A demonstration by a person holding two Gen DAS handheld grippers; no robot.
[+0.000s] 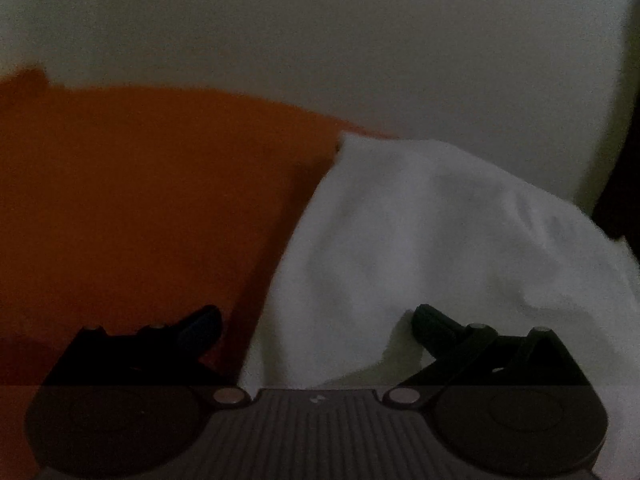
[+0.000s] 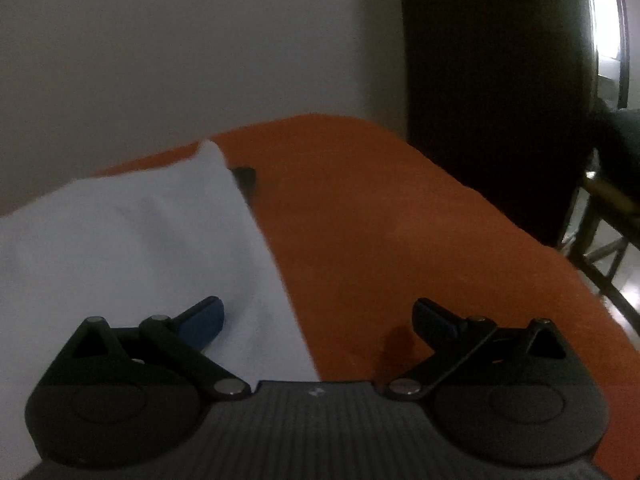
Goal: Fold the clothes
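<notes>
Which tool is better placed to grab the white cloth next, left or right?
Probably the left tool: it is open with the white cloth bunched between its fingers. The open right tool straddles only the cloth's edge.

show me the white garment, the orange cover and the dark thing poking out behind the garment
white garment [image 1: 420, 240], left wrist view, middle of the cloth
orange cover [image 2: 380, 232], right wrist view, bare stretch
dark thing [image 2: 245, 174], right wrist view, its exposed end; too dim to identify
</notes>
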